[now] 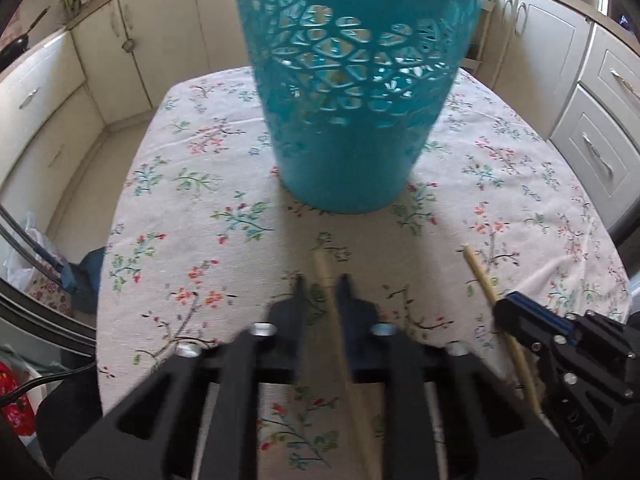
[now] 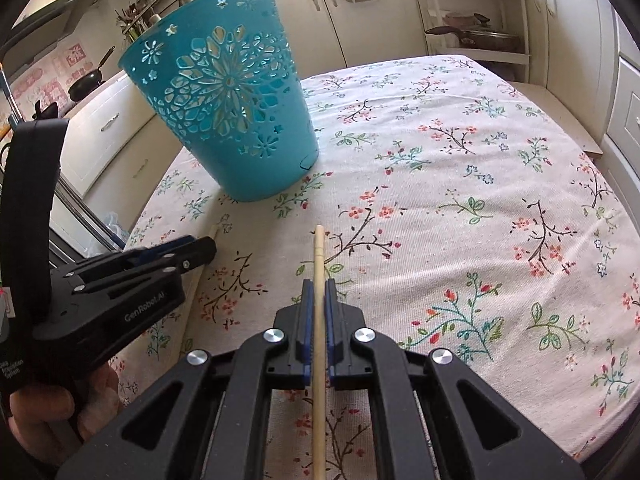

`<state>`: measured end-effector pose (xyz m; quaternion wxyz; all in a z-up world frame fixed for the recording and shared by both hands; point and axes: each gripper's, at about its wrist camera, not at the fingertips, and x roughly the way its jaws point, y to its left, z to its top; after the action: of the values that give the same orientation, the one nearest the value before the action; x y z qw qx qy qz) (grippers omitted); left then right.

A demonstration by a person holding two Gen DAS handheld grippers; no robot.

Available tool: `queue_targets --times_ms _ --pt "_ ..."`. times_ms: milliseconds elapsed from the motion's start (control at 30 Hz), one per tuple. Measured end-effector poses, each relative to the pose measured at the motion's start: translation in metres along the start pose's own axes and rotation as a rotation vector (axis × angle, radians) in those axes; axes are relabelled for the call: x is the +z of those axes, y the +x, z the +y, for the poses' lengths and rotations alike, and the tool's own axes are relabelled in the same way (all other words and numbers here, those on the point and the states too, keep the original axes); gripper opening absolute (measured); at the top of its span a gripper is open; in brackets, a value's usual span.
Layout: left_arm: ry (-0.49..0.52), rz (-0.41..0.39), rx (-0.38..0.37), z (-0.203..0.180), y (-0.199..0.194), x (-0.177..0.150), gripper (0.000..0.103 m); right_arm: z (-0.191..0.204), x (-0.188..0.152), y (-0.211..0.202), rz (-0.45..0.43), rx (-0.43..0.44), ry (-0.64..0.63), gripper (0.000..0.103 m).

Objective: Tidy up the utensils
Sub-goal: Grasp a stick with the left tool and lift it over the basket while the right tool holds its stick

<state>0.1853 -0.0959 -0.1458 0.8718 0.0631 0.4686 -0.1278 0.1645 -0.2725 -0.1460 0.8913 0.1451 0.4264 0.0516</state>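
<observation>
While my right fingers [image 2: 319,288] are pressed together on a chopstick [image 2: 318,252], the blue pads touch both its sides and its blunt tip pokes out ahead of them, over the counter [image 2: 460,208]. It is a pale, smooth, straight wooden stick; its back end runs under the black gripper body and out of the bottom of the right wrist view, so I cannot see how long it is.

My left fingers [image 1: 322,286] look closed on a second chopstick [image 1: 326,276] of the same pale wood. That view is blurred, and a small gap shows on one side of the stick, yet the jaws are as good as shut and the stick lies along one finger. From the right wrist view I see only its tip beyond the left gripper, low over the cloth.

Beyond both stands a turquoise plastic basket [image 2: 230,104], tapered toward its base, its wall cut through with flower and petal shapes. It sits upright on the counter, well ahead of both sticks. Its rim is cut off in the left view. A white cloth printed with small red and green sprigs covers the counter.
</observation>
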Motion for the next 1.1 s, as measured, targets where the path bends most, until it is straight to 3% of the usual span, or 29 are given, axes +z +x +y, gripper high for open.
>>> queue_targets --times_ms 200,367,533,767,900,1100 --pt "-0.031 0.031 -0.062 0.009 -0.008 0.000 0.005 -0.002 0.001 0.000 -0.001 0.032 0.020 0.014" --pt "-0.079 -0.049 -0.082 0.031 -0.051 0.008 0.005 -0.002 0.001 -0.002 0.001 0.045 0.023 0.017" --pt "-0.161 -0.208 -0.130 0.057 -0.120 0.033 0.005 -0.001 0.001 -0.002 0.002 0.052 0.026 0.021" --pt "-0.161 -0.494 -0.167 0.054 -0.198 0.100 0.005 0.001 0.002 -0.002 0.002 0.061 0.017 0.027" --pt "-0.146 -0.627 -0.135 0.035 -0.208 0.137 0.005 0.001 0.002 -0.002 0.002 0.060 0.017 0.027" --pt "-0.133 -0.745 -0.040 0.011 -0.193 0.178 0.005 0.001 0.002 -0.002 0.011 0.068 0.021 0.031"
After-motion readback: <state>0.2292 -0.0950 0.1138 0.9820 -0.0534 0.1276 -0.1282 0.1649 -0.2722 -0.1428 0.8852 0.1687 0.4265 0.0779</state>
